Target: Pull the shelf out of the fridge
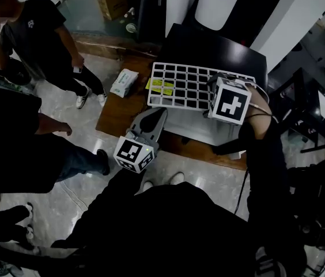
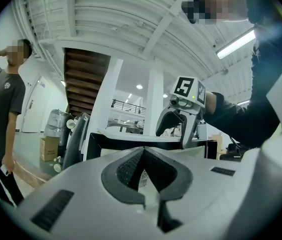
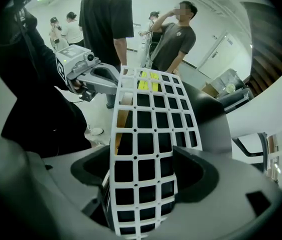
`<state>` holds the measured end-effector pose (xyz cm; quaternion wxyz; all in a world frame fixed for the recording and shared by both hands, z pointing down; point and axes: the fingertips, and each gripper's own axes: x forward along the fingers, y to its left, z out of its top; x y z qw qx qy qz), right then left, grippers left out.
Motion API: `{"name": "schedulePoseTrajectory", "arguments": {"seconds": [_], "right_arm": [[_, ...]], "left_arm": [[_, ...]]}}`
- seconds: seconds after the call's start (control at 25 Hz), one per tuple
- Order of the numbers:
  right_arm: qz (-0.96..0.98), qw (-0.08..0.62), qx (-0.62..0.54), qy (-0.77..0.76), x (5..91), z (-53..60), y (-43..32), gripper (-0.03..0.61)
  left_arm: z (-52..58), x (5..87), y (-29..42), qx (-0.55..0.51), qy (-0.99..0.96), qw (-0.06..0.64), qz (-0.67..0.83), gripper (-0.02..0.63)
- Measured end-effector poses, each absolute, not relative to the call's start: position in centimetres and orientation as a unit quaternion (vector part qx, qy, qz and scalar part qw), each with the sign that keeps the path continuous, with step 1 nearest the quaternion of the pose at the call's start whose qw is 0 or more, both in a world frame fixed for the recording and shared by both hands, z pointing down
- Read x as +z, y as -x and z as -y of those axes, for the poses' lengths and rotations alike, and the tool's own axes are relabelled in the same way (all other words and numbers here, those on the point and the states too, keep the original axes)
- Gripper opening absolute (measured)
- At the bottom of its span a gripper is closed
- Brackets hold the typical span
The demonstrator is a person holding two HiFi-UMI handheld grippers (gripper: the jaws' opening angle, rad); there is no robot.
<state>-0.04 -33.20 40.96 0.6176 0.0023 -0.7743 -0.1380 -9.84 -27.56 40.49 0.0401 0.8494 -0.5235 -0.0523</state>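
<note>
While the white grid shelf (image 1: 180,85) lies flat on top of the black cabinet (image 1: 226,51), the right tool (image 3: 143,166) straddles its right end, jaws wide and not pinching. The left tool (image 2: 144,156) hangs just near of it, narrow and empty.
</note>
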Motion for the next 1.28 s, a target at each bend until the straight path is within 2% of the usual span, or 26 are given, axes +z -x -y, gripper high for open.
{"name": "schedulePoseTrajectory", "arguments": {"seconds": [0.24, 0.36, 0.48, 0.68, 0.76, 0.84, 0.96, 1.0, 1.08, 1.28], "right_arm": [[0.803, 0.581, -0.129, -0.023, 41.0, 33.0, 0.8, 0.39], [0.838, 0.527, -0.13, -0.048, 38.2, 32.9, 0.6, 0.39], [0.892, 0.421, -0.136, -0.09, 33.1, 32.2, 0.6, 0.39], [0.954, 0.204, -0.148, -0.164, 25.6, 30.0, -1.9, 0.383], [0.958, 0.145, -0.153, -0.196, 26.3, 27.2, -2.0, 0.329], [0.957, 0.108, -0.154, -0.222, 28.6, 24.3, -2.0, 0.193], [0.951, 0.058, -0.138, -0.272, 31.3, 21.8, -4.5, 0.054], [0.947, 0.045, -0.134, -0.289, 32.0, 21.2, -5.5, 0.027], [0.941, 0.021, -0.117, -0.317, 33.6, 19.8, -5.7, 0.008], [0.937, -0.044, -0.009, -0.348, 37.9, 17.8, -5.8, 0.006]], "left_arm": [[26.6, 41.0, 9.8, -0.051, -0.851, 0.039, 0.521, 0.006], [26.9, 40.2, 9.4, -0.047, -0.853, 0.04, 0.518, 0.006], [26.9, 39.0, 8.9, -0.044, -0.857, 0.037, 0.512, 0.006], [27.0, 37.0, 6.2, -0.032, -0.869, 0.035, 0.493, 0.006], [25.1, 38.0, 6.2, -0.032, -0.878, 0.024, 0.477, 0.006], [22.9, 39.3, 6.2, -0.026, -0.887, 0.011, 0.461, 0.006], [20.9, 40.9, 4.1, -0.019, -0.898, 0.011, 0.44, 0.006], [20.3, 41.2, 3.5, -0.016, -0.901, 0.013, 0.433, 0.006], [19.3, 41.8, 3.7, -0.014, -0.908, 0.018, 0.419, 0.006], [17.3, 42.7, 3.5, -0.013, -0.919, 0.034, 0.393, 0.006]]}}
